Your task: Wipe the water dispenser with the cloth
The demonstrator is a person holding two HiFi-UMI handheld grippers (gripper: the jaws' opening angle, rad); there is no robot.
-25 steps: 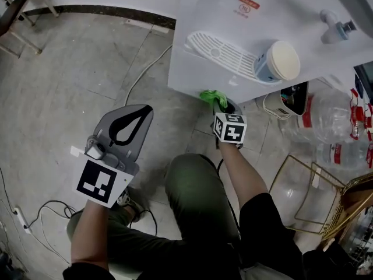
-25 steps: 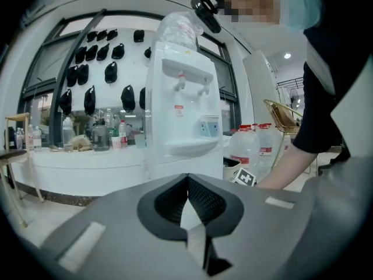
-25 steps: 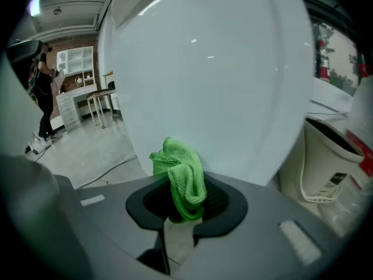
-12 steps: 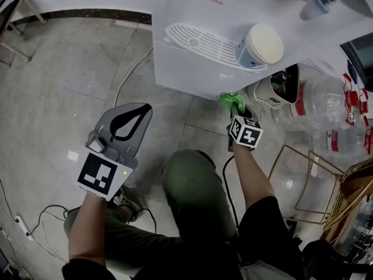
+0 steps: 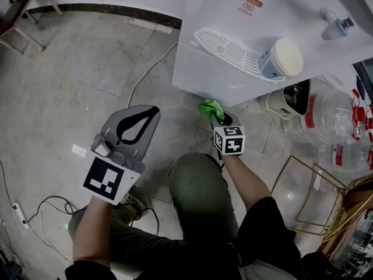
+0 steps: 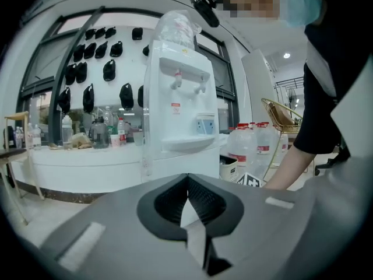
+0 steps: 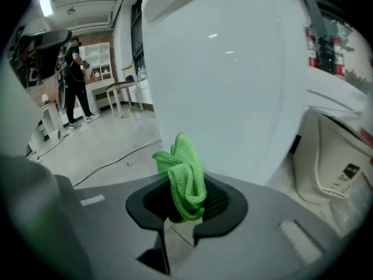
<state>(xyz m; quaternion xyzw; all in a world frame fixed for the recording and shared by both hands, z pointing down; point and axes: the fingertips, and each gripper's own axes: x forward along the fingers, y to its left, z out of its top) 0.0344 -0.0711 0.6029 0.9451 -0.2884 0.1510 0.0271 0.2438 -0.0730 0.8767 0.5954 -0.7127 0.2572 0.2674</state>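
Note:
The white water dispenser (image 5: 233, 77) stands at the top right of the head view, with a slotted drip tray (image 5: 228, 46) and a blue-and-cream cup (image 5: 281, 59) on it. My right gripper (image 5: 217, 116) is shut on a bunched green cloth (image 5: 210, 107), which sits at the foot of the dispenser's front panel. In the right gripper view the cloth (image 7: 184, 177) sticks up between the jaws, close to the white panel (image 7: 233, 86); whether it touches is unclear. My left gripper (image 5: 137, 127) hangs apart over the floor, shut on nothing, facing the dispenser (image 6: 180, 115).
Large water bottles (image 5: 332, 118) and a gold wire rack (image 5: 323, 194) crowd the right side. A white bin (image 5: 284, 102) sits beside the dispenser. A cable (image 5: 148, 69) runs across the concrete floor, and a power strip (image 5: 17, 214) lies at the left. The person's knee (image 5: 198, 197) is below.
The right gripper with the cloth slid right along the dispenser's lower front, then came back left. The left gripper stayed about where it was.

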